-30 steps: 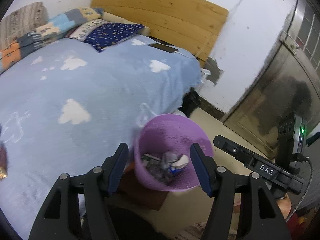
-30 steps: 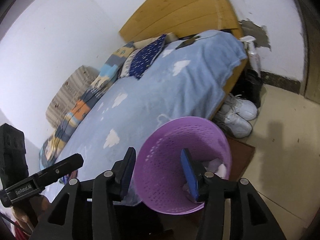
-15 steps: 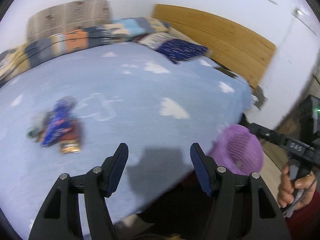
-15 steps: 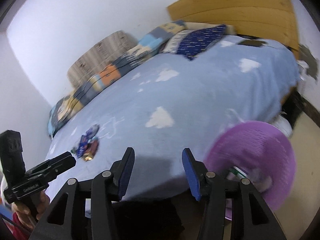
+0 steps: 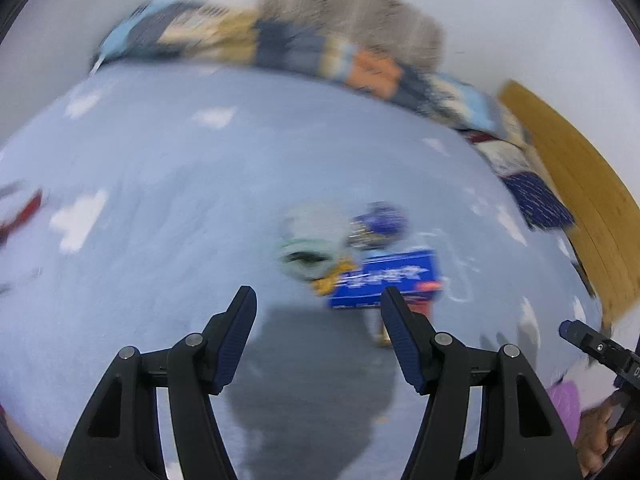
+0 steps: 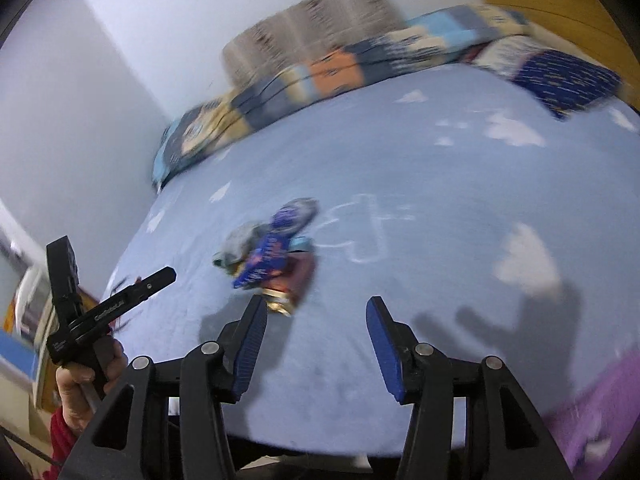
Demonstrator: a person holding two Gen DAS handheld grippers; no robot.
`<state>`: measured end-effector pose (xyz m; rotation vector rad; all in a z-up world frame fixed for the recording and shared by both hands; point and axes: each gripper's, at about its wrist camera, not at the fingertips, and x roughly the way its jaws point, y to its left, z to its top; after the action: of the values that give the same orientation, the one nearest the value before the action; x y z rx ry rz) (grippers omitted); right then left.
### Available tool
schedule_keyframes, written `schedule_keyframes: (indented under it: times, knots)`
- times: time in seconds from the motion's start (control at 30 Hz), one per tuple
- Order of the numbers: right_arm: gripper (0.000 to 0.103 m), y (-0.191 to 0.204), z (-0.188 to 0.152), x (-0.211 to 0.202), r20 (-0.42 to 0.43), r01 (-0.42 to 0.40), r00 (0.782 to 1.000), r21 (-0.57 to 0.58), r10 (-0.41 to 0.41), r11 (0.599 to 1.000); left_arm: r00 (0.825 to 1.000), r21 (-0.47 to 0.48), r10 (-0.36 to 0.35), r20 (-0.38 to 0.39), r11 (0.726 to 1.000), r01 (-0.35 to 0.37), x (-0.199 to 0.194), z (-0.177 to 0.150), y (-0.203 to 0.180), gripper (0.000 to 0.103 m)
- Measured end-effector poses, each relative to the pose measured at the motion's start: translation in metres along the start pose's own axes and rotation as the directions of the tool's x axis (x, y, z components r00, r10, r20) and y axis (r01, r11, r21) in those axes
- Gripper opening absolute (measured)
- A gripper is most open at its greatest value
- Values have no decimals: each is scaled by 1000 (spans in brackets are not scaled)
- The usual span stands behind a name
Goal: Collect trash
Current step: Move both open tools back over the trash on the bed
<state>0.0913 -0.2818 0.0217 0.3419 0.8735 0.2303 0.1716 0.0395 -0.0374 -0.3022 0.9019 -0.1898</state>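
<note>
A small pile of trash lies on the blue cloud-print bedspread (image 5: 160,208): a blue box (image 5: 386,280), a crumpled white-green wrapper (image 5: 306,248), a blue foil bag (image 5: 380,224) and a dark red packet. The pile also shows in the right wrist view (image 6: 276,252). My left gripper (image 5: 318,304) is open and empty, just short of the pile. My right gripper (image 6: 316,312) is open and empty over the bed, the pile ahead to its left. The purple mesh bin shows only as an edge in the left wrist view (image 5: 566,404) and the right wrist view (image 6: 600,412). Both views are blurred.
Folded quilts and pillows (image 6: 340,64) line the wall at the far side of the bed. A wooden headboard (image 5: 580,196) stands to the right. A red-and-white object (image 5: 20,208) lies at the bed's left edge. Shelving (image 6: 24,320) stands left of the bed.
Both grippers have swung left from the purple bin by the bed to over the bedspread. The trash pile is now close ahead of the left gripper. Both jaws stay open.
</note>
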Motion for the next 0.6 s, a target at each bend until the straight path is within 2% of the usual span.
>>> schedule_keyframes:
  times: [0.07,0.13,0.2,0.33,0.47,0.6]
  knots:
    - [55,16,16,32,-44,-31,999,-20,31,999,999,-54,-51,-7,997,50,2,7,13,63]
    - [55,32,33,69,-85,-57,995,-42,54,997,1000,-47,-27,9,999,27,3,13,17,63]
    - [55,42,48,96,-81,-43,996,-50,39,998,1000,-43,-3,11,999,4,4,14,16,63]
    - [54,48,71,153,-107,-28,994,-46,23,999,1000,-74,-21,-9,997,20,7,14,25,63]
    - [50,49,73,191,-188,-45,981,-32,39,998,1000,-94,-28,8,995,28,2,15,28,63]
    - [48,67,53,192,-270,-114,959,-93,85,989,999,-116,-38,27,992,41,-3,17,33,63]
